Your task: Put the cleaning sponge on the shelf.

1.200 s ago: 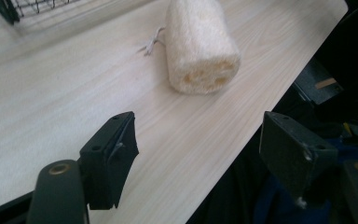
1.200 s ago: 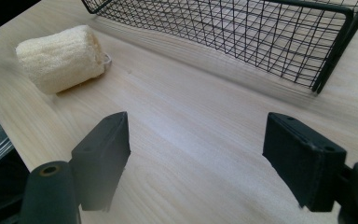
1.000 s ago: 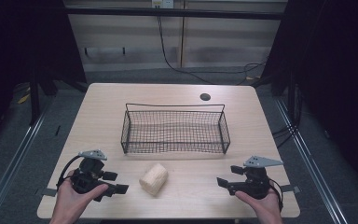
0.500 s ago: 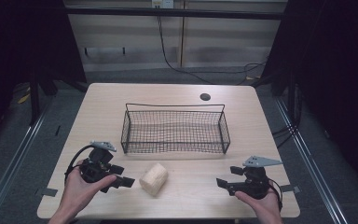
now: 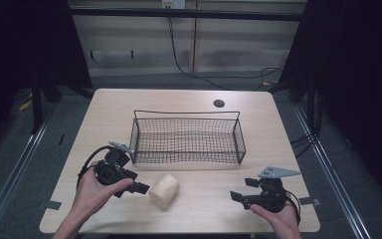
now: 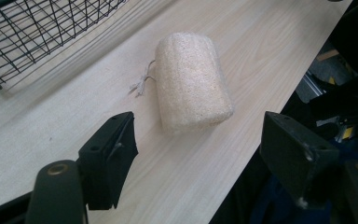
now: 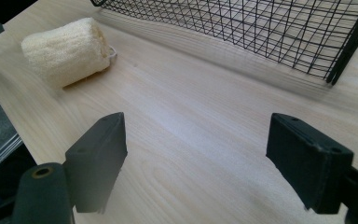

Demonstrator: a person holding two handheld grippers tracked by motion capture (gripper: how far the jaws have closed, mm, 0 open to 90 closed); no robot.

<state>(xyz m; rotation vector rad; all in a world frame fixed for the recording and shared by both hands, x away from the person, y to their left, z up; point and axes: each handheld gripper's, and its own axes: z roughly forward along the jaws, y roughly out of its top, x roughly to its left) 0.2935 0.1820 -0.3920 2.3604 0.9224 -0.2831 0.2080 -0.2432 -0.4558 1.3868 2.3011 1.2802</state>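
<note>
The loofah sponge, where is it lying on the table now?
In the high view the loofah sponge lies on the table near its front edge, just in front of the wire basket, with the open left gripper right beside it.

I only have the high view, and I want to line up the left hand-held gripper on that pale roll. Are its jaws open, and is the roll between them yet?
Observer: The left hand-held gripper is open, jaws wide apart. The loofah roll lies just ahead of them, not between them, untouched.
Operator: Anything on the roll that could snag?
Observer: A short frayed string hangs from the end that faces the wire basket and lies loose on the table.
Operator: And the right one?
Observer: The right hand-held gripper is open too, over bare wood, with the roll far off past its left jaw.
</note>
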